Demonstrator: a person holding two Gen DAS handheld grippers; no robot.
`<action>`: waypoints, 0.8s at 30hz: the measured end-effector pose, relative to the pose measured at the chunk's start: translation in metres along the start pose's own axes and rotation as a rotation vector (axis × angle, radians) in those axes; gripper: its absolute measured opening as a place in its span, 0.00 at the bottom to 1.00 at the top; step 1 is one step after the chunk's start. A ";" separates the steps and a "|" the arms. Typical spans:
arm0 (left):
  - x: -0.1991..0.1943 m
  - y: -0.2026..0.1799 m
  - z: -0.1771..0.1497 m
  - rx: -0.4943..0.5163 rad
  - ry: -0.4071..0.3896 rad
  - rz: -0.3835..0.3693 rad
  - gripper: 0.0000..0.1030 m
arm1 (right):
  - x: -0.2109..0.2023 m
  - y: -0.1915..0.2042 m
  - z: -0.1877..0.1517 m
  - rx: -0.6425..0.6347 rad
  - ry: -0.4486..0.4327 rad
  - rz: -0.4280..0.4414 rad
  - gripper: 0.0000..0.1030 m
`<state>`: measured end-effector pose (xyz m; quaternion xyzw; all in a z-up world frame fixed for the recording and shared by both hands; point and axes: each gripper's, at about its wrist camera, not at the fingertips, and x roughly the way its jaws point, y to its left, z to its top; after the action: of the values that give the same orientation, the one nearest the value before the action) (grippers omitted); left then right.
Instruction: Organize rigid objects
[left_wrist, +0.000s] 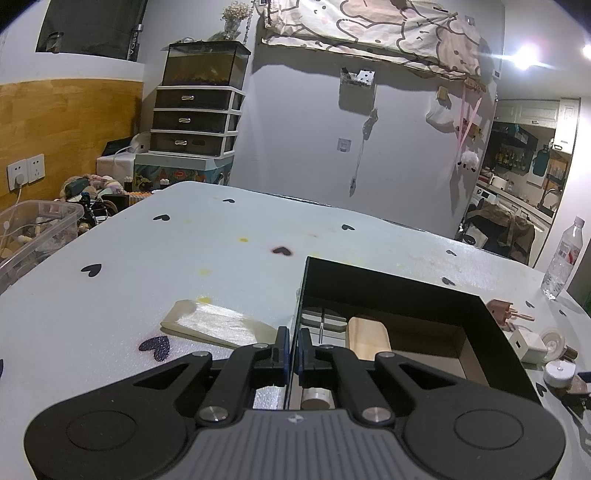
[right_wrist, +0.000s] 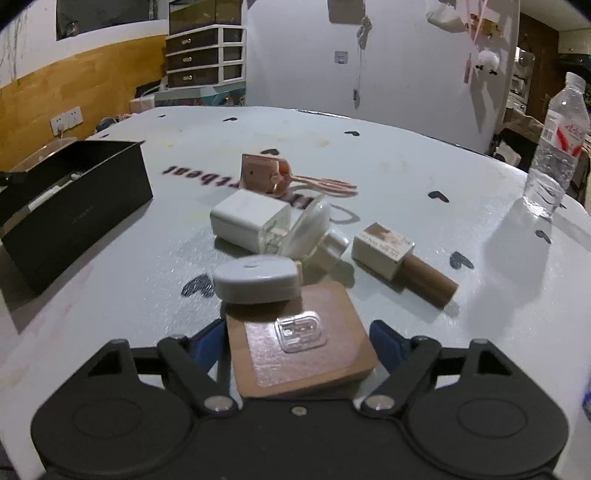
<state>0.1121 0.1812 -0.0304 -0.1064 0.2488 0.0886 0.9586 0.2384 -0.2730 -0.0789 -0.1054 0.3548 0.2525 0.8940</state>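
Observation:
In the left wrist view my left gripper (left_wrist: 293, 336) is shut on the near left wall of an open black box (left_wrist: 388, 284). A wooden piece (left_wrist: 369, 338) and a grey item (left_wrist: 317, 319) lie inside. In the right wrist view my right gripper (right_wrist: 299, 341) is open around a flat brown square block (right_wrist: 314, 369) with a clear plastic piece (right_wrist: 301, 330) on top. Its blue pads (right_wrist: 384, 339) stand close beside the block's two sides. I see no clear press. Just beyond lie a grey round puck (right_wrist: 258, 278), a white charger (right_wrist: 251, 218) and a white-and-brown cylinder (right_wrist: 399, 258).
The black box (right_wrist: 74, 192) stands to the left of the pile. A rose-gold item (right_wrist: 266, 173) and a clear round piece (right_wrist: 310, 229) lie among the pile. A water bottle (right_wrist: 554, 147) stands far right. A flat cream piece (left_wrist: 218, 325) lies left of the box, and a clear bin (left_wrist: 33, 229) sits off the table's left edge.

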 end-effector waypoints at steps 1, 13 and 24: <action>0.000 0.000 0.000 -0.002 -0.001 -0.002 0.03 | -0.003 0.003 -0.002 0.007 0.004 -0.008 0.81; 0.001 0.002 -0.001 -0.009 -0.009 -0.014 0.03 | -0.063 0.024 -0.025 0.052 -0.061 -0.084 0.79; 0.002 0.006 -0.001 -0.018 -0.002 -0.035 0.03 | -0.052 0.043 0.039 -0.017 -0.098 -0.001 0.26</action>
<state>0.1125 0.1866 -0.0329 -0.1193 0.2451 0.0739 0.9593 0.2064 -0.2419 -0.0146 -0.1007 0.3082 0.2598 0.9096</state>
